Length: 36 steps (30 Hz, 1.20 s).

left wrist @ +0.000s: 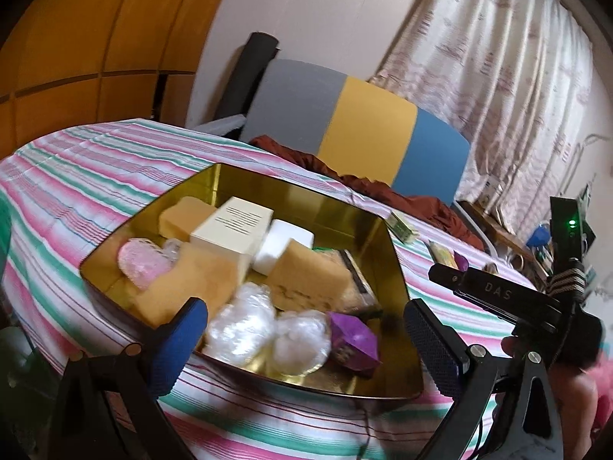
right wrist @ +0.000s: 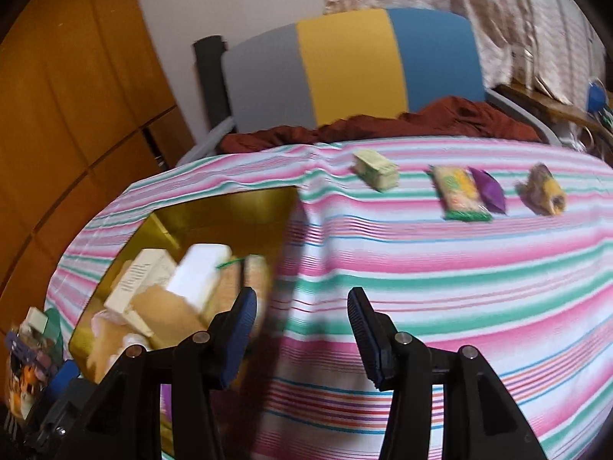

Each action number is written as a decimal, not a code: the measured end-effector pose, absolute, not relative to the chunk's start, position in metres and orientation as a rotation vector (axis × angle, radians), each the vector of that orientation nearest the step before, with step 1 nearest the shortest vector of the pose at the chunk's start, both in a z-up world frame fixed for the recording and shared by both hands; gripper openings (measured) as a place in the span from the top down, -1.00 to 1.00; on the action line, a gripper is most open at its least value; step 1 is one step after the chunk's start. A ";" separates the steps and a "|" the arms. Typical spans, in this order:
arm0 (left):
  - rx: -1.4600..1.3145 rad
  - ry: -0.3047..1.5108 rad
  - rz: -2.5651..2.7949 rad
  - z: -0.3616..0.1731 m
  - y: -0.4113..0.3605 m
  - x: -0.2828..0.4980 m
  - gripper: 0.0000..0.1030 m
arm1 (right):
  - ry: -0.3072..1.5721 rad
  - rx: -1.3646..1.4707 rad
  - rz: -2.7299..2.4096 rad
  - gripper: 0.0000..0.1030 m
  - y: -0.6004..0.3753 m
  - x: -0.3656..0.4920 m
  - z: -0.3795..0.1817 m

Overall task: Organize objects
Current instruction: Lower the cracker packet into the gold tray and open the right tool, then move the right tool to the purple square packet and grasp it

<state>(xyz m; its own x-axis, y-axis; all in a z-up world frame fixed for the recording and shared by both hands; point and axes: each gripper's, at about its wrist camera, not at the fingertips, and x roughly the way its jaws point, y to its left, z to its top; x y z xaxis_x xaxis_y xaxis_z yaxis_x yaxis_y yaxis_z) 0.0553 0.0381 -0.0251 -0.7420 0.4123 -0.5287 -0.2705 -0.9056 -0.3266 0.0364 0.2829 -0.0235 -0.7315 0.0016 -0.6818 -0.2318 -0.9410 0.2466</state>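
Left wrist view: the gold metal tin, shiny and angular, sits on the striped cloth and already holds tan sponge-like blocks, a cream carton, crinkled clear wraps and a purple packet. The left gripper hovers over its near rim, jaws apart, empty.

Right wrist view: four soft packets remain on the cloth well apart from the tin, a pale green one nearest it; sorting looks mostly done. The right gripper is empty, jaws apart.
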 end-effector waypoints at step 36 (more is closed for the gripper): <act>-0.974 0.063 2.319 -0.019 0.201 0.048 -1.00 | 0.745 -1.027 2.463 -0.02 0.524 -0.043 -0.067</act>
<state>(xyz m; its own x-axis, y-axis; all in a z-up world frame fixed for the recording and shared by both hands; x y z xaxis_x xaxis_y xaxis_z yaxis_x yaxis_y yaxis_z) 0.0480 0.2006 -0.0189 -0.5392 0.5222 -0.6607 -0.5574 -0.8094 -0.1849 -0.0431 0.5243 -0.0666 -0.6666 0.1297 -0.7340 -0.5148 -0.7923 0.3276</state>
